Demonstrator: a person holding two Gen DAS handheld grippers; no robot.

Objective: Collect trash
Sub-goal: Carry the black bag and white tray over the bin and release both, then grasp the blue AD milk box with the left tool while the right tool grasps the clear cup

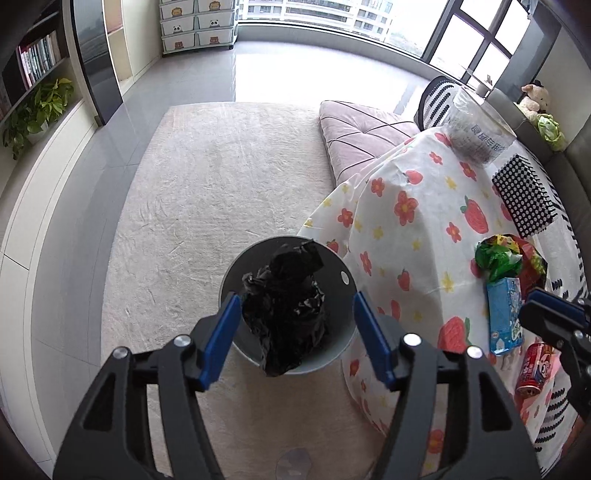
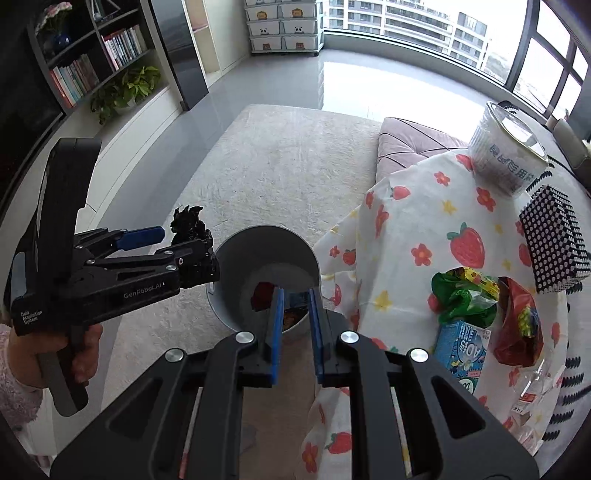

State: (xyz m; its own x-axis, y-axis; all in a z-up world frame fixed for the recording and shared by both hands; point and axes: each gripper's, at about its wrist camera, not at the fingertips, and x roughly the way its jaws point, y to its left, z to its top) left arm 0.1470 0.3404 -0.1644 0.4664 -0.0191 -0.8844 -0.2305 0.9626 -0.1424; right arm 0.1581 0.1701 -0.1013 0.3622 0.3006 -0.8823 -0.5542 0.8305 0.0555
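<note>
Left tool (image 1: 293, 334) wide, black bag (image 1: 288, 310) between fingers over bin (image 1: 345, 332); right tool (image 2: 296, 334) narrow, empty.

A home, most likely a high-rise living room: pale rug (image 1: 221, 192) over glossy grey tile, pink floor cushion (image 1: 358, 136), bookshelves (image 2: 92, 66) with a potted plant (image 2: 125, 92), and animal-print storage drawers (image 2: 282, 24) by the far wall. Lived-in touches too: low table under a strawberry-and-flower cloth (image 1: 413, 221), plush toy (image 1: 532, 101) on a sofa back (image 1: 576, 155), small grey bin (image 2: 236, 254) on the rug. Wide curved windows (image 2: 480, 44) facing apartment blocks (image 2: 406, 18).
</note>
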